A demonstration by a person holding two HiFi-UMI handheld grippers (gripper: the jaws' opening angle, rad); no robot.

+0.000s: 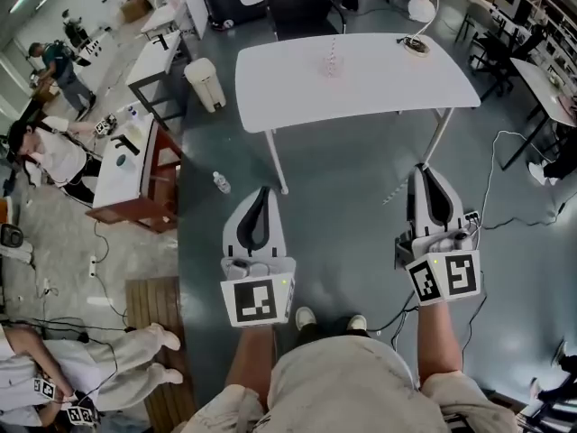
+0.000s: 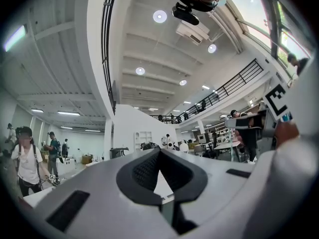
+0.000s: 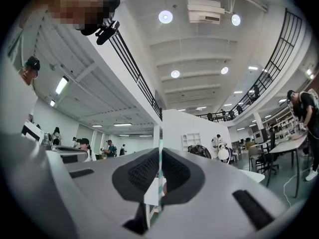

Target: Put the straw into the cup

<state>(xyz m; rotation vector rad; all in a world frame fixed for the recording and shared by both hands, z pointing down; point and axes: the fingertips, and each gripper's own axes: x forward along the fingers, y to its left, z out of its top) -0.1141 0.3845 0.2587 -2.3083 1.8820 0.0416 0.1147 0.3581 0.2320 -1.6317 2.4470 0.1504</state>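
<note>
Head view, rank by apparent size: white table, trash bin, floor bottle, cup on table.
Largest first:
1. white table
2. trash bin
3. bottle and cup: both tiny, too alike to rank.

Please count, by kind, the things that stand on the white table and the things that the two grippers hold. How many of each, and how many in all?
Cup: 1
Desk lamp: 1
Straw: 2, one standing in the cup, one teal-striped clamped in the right gripper
Left gripper: 0, shut and empty
Total: 4
</note>
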